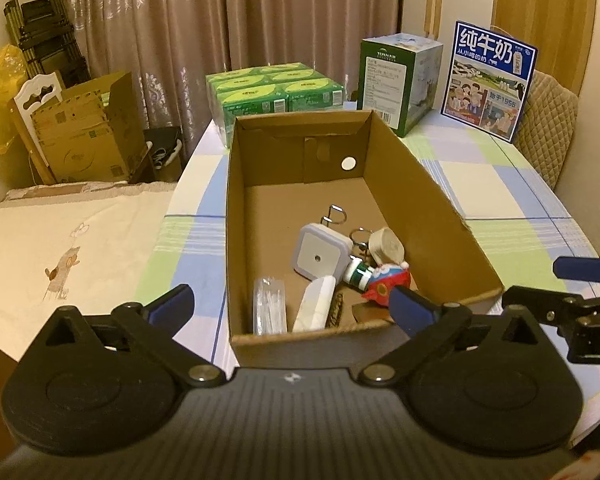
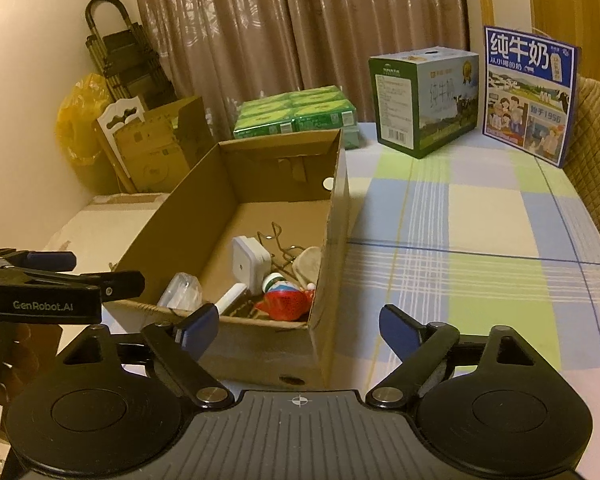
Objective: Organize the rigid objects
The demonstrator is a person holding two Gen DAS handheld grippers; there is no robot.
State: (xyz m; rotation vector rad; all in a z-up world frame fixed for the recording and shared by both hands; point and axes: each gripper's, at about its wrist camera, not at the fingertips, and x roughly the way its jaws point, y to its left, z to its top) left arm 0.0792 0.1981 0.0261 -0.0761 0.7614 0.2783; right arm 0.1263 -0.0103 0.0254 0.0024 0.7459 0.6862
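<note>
While both grippers hung with jaws spread wide and nothing between them, one open cardboard box [image 1: 420, 208] sat on the checked tablecloth [image 2: 480, 216]. Its near end held one white square night light [image 1: 320, 254], one red toy figure [image 1: 384, 286], one small green-and-white bottle [image 1: 358, 274], one clear plastic packet [image 1: 269, 308] and some wire rings [image 1: 336, 216]. These lay just ahead of the left gripper [image 1: 292, 304], and ahead-left of the right gripper [image 2: 298, 328].
</note>
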